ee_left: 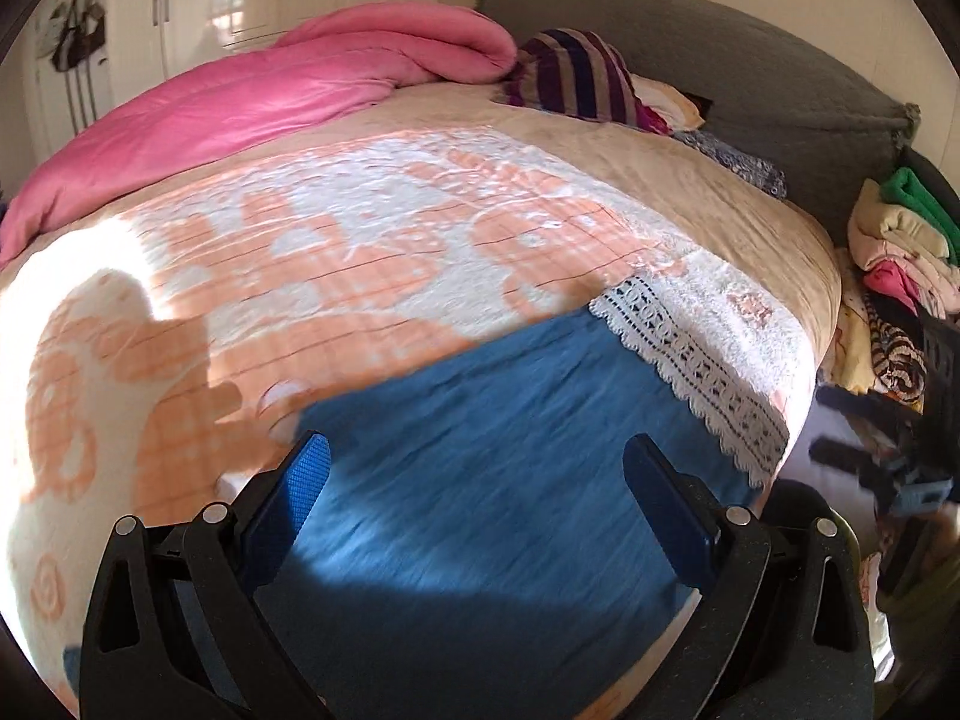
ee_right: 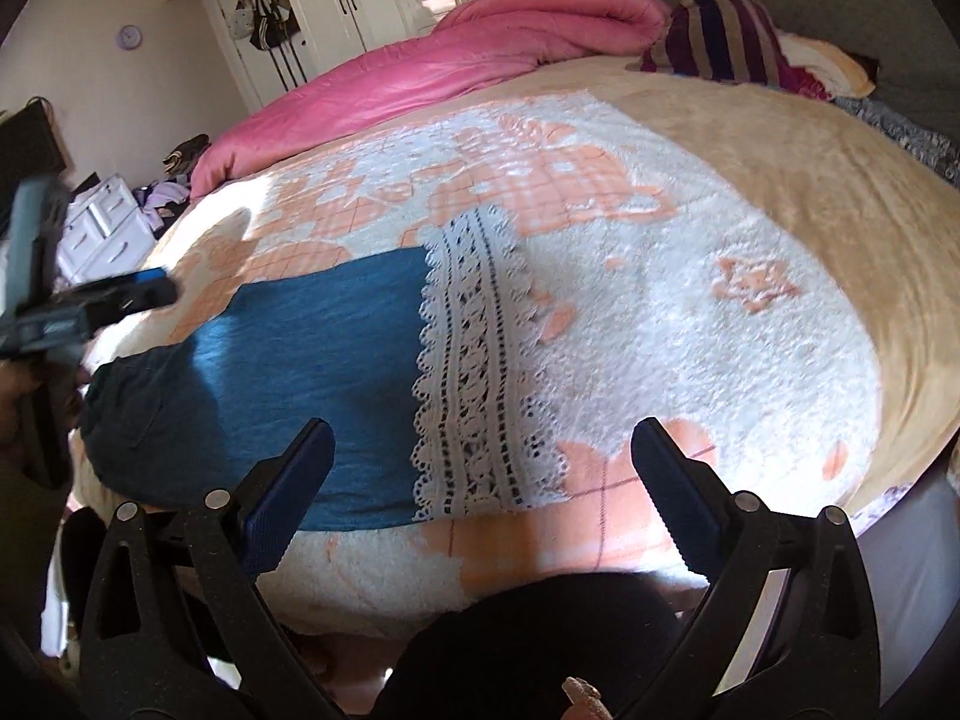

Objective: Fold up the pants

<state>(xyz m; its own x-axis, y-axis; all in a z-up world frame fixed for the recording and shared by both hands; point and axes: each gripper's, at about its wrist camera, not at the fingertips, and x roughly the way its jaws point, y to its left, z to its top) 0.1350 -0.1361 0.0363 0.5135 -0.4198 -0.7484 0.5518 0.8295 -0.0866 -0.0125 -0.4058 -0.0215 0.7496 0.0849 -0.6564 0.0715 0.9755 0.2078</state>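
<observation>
The blue pants (ee_right: 288, 372) lie flat near the bed's front edge, with a white lace hem (ee_right: 474, 372) at their right end. In the left wrist view the blue cloth (ee_left: 492, 456) fills the lower middle, the lace hem (ee_left: 690, 360) to the right. My left gripper (ee_left: 477, 468) is open, just above the blue cloth, holding nothing. It also shows in the right wrist view (ee_right: 129, 294) at the far left, blurred. My right gripper (ee_right: 483, 453) is open and empty, hovering over the lace hem near the bed's front edge.
The bed carries a white and peach blanket (ee_right: 660, 324), a pink quilt (ee_right: 420, 66) at the back, and a striped cushion (ee_right: 720, 30). A pile of folded clothes (ee_left: 900, 240) stands at the right. A white drawer unit (ee_right: 102, 222) stands at the left.
</observation>
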